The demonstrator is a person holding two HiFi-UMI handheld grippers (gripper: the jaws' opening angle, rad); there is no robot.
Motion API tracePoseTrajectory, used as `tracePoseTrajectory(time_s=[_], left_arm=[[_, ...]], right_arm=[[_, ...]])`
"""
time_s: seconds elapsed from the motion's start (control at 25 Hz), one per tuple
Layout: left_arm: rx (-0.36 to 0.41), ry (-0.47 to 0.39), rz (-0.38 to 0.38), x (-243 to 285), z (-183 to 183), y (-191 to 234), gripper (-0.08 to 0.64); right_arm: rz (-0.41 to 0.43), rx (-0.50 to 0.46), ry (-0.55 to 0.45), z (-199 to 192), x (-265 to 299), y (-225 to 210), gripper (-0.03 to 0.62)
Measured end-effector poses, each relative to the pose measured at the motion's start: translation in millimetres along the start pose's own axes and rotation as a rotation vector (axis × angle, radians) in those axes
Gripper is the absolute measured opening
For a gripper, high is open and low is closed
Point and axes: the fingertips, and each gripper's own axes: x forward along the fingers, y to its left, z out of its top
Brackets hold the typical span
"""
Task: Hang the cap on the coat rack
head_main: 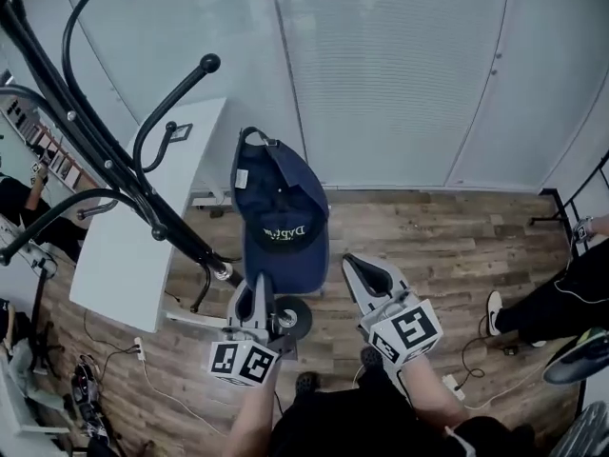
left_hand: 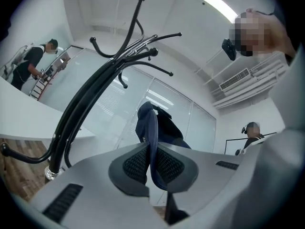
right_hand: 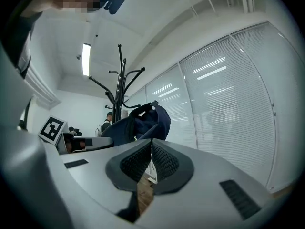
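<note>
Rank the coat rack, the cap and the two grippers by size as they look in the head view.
1. Coat rack, widest span.
2. Cap.
3. Left gripper and right gripper look about alike, so they are not ranked.

Navy cap (head_main: 281, 208) (unhung) near coat rack (head_main: 186, 241)

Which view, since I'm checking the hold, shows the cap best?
Left gripper view: the left gripper is shut on the cap brim. Head view shows it from above; right gripper view, only its side.
</note>
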Motion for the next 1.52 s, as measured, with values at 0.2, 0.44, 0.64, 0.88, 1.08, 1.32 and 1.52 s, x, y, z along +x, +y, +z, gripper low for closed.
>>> tracePoseTrajectory(time_s=[0.2,0.44,0.64,0.88,1.08,1.32,1.52], left_arm=[[0.058,-0.086,0.049,16,17,-26,0.031],[0.14,-0.21,0.112,10,51,-52,0.031],[0.202,-0.285,0.163,0,65,-76,0.031],[0.244,-0.343,0.205,-15,75,-92,0.031],[0.274,-0.37,0.241,-24,94,-92,0.031],[0.338,-0.385,0.281,-20,119,-92,0.031],[0.368,-0.369,0.33,-17,123,-99,0.031]], right_arm=[[0.074,-0.006,-0.037,16,8,-38,0.032],[0.167,0.004,-0.03,24,23,-50,0.032],[0.235,0.012,-0.028,26,26,-58,0.032],[0.285,0.021,-0.029,26,26,-57,0.032],[0.326,0.018,-0.027,30,32,-47,0.032],[0.387,-0.013,-0.055,48,39,-25,0.032],[0.393,-0.008,-0.067,46,27,-22,0.032]])
